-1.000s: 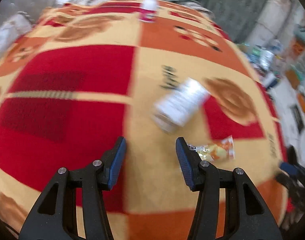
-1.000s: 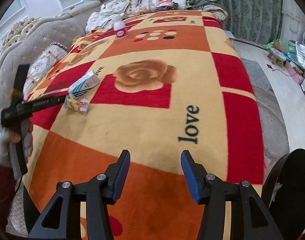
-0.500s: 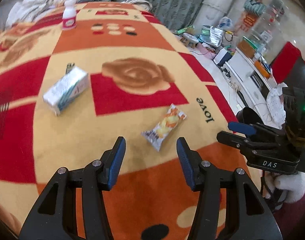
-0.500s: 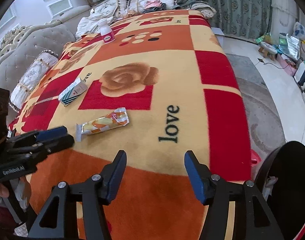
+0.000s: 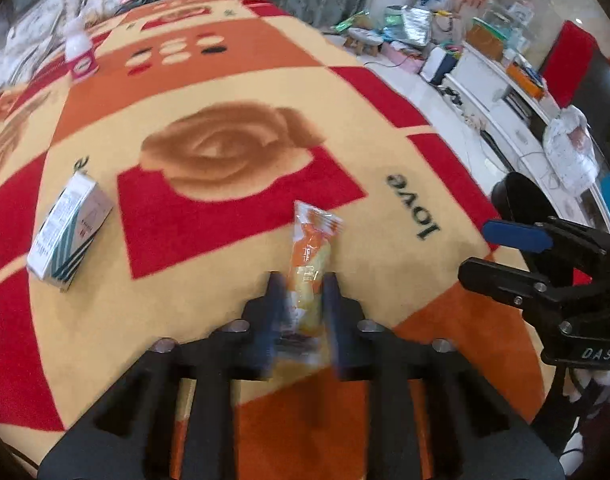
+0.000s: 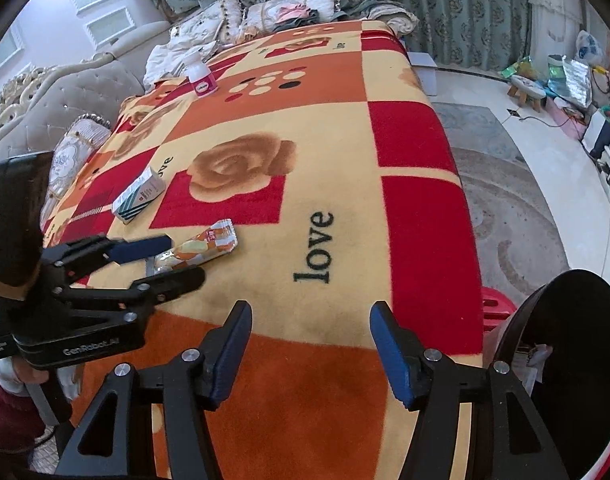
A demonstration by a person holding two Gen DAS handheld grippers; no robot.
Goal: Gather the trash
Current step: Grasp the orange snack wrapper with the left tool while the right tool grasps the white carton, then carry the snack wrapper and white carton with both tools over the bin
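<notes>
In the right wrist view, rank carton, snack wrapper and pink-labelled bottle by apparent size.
1. Snack wrapper, longest, nearest, between the left claw's fingers.
2. Carton, close to it; nearness leaves the order unsure.
3. Pink-labelled bottle, smallest-looking, but farthest away.

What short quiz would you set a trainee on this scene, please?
1. True or false: the right claw is shut.
2. What lies between the left claw's fingers? A cup; B wrapper; C spoon.
3. Which stands upright, the box or the bottle?
Key: 1 false, it is open; 2 B; 3 bottle.
</notes>
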